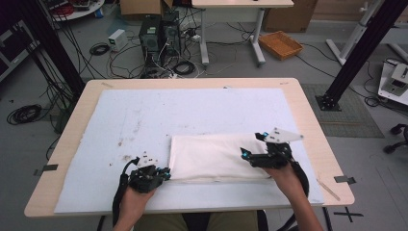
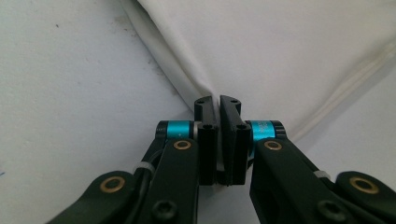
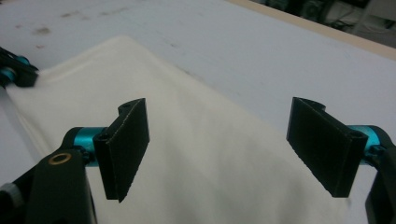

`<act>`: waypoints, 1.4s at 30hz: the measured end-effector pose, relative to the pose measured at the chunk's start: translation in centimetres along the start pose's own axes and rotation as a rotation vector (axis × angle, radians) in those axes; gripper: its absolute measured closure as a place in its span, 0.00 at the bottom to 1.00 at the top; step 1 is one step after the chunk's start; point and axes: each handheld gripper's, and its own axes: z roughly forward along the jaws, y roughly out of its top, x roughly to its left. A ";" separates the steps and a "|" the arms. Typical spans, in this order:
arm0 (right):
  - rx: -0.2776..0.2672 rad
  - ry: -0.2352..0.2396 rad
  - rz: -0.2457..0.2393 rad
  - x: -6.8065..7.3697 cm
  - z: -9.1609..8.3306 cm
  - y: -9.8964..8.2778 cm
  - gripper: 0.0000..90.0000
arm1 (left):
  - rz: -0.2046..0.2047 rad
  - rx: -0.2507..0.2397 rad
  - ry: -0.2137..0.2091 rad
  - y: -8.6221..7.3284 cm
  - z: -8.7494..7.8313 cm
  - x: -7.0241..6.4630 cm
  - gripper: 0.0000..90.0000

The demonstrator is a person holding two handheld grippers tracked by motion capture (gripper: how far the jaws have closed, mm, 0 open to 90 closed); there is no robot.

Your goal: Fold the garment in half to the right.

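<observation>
high view, nearest the person: the left gripper (image 1: 163,174) sits at the near left corner of a folded white cloth (image 1: 216,156), jaws pressed together on that corner, as the left gripper view confirms with fabric pinched between them. the right gripper (image 1: 246,155) hovers over the cloth's right part with jaws spread wide and nothing held. the cloth lies on a white mat (image 1: 144,115) covering the wooden table (image 1: 308,115), toward the near edge. beyond are cables, computer towers and an orange tray (image 1: 280,44) on the floor. likely risk: pulling with one corner held could drag or unfold the cloth. no readable writing or labels anywhere.
</observation>
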 end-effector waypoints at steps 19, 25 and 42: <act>0.222 0.181 -0.155 6.4 16.6 8.6 0.36 | -0.020 0.004 -0.040 -0.2 -0.3 0.5 0.95; 0.275 0.200 -0.159 7.9 19.7 9.2 0.47 | -0.014 0.005 -0.045 -0.2 -0.3 0.5 0.95; 0.360 0.262 -0.212 9.7 22.6 9.0 0.96 | -0.002 -0.034 -0.054 0.1 -0.9 0.4 0.95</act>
